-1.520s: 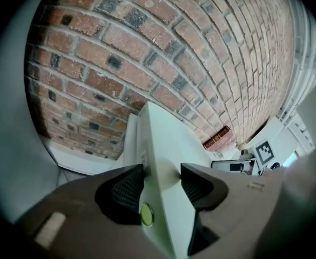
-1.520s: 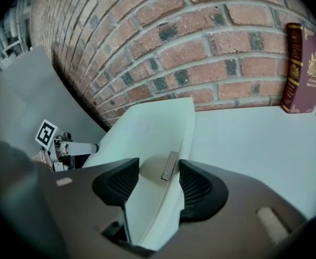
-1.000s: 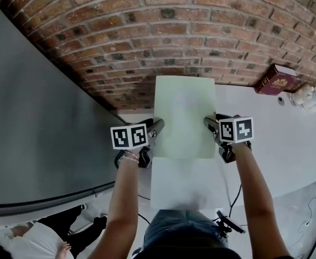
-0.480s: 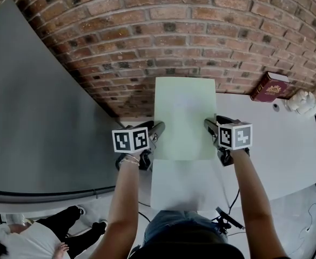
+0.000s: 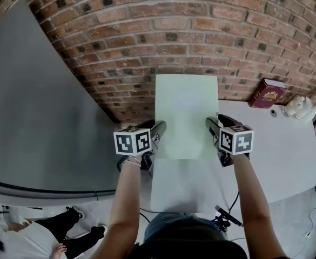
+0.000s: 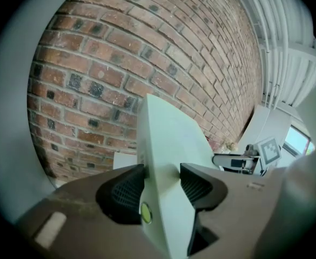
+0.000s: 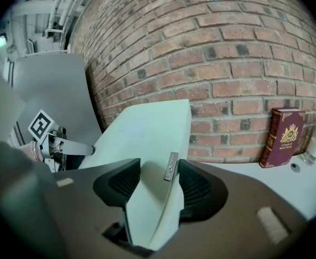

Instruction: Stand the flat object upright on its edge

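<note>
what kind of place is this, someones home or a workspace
Probably an indoor workspace or studio, not a home, though that's a guess: a bare brick wall, a plain white table with a red book standing by the wall, and exposed white pipes.

The flat board (image 5: 186, 112) is sitting over the table (image 5: 276, 144), with the left gripper (image 5: 159, 127) clamping its left edge and the right gripper (image 5: 209, 124) clamping its right edge; the brick wall (image 5: 201, 47) is rising behind it, and the book (image 5: 267, 94) is standing on the table further right
</note>
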Motion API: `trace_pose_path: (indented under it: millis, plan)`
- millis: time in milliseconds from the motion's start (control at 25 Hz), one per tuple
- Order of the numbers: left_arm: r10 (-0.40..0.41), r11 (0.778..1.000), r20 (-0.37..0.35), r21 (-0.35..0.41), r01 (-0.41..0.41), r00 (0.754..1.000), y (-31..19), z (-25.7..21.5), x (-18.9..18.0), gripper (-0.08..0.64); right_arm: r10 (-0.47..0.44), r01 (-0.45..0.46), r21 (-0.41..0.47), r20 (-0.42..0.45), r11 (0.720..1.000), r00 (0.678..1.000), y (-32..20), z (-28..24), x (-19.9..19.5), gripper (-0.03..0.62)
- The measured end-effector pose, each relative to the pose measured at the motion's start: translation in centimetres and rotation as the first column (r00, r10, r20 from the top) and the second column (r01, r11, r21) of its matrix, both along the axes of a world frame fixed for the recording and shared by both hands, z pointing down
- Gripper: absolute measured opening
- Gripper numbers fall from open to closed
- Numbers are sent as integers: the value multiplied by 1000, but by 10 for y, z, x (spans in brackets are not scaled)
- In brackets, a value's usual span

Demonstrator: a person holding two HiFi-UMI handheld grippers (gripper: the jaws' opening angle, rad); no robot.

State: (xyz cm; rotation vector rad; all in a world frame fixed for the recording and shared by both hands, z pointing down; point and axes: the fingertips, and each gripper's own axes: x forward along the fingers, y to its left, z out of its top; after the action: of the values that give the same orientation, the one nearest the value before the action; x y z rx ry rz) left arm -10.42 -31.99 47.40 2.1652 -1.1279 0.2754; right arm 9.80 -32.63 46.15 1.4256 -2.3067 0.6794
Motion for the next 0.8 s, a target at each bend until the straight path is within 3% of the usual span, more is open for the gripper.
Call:
trace_pose_path:
  millis: [240,520,800]
  plan:
    - [2,998,15,67,-3,1000,-1,-18,0,216,2,-1,130,-9,992,1000,-1,-26,-1,216]
    - [3,990,43,144,-10,999,-4,-40,-1,215,12,-3,275,-30,961,999,-2,-54,-4,216]
    - [4,972,78,232,-22,997,-5,-55,-1,215,19,5,350,-66,937,998,-3,-69,-4,216]
